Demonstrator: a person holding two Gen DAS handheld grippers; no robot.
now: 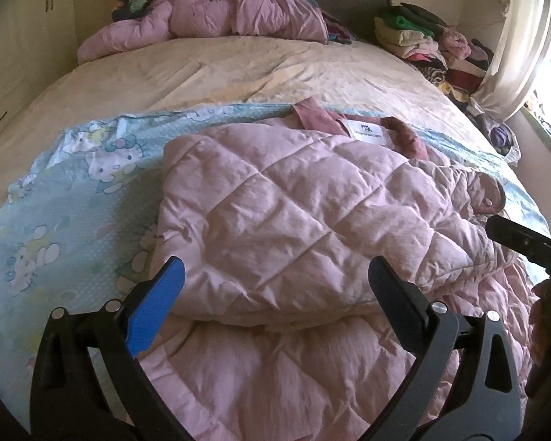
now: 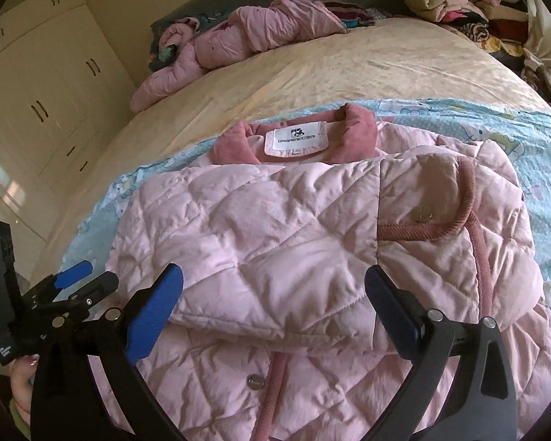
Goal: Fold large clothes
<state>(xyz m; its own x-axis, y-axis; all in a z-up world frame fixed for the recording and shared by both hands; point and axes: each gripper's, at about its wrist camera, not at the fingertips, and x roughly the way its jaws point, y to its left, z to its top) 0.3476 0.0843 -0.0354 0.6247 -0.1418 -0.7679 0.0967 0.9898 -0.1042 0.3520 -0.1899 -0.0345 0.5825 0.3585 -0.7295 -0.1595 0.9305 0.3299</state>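
A pink quilted jacket (image 1: 294, 220) lies on a light blue cartoon-print sheet (image 1: 73, 191) on the bed, collar and white label at the far end, sleeves folded over its body. It fills the right wrist view (image 2: 312, 239). My left gripper (image 1: 275, 279) is open and empty, just above the jacket's near fold. My right gripper (image 2: 273, 286) is open and empty, above the folded sleeve's near edge. The right gripper's body shows at the right edge of the left wrist view (image 1: 521, 239). The left gripper shows at the lower left of the right wrist view (image 2: 77, 275).
A cream bedspread (image 1: 238, 70) covers the far bed. A crumpled pink garment (image 1: 220, 18) lies by the headboard. Stacks of folded clothes (image 1: 429, 44) sit at the far right by a curtain (image 1: 514, 47). White wardrobes (image 2: 44, 99) stand to the left.
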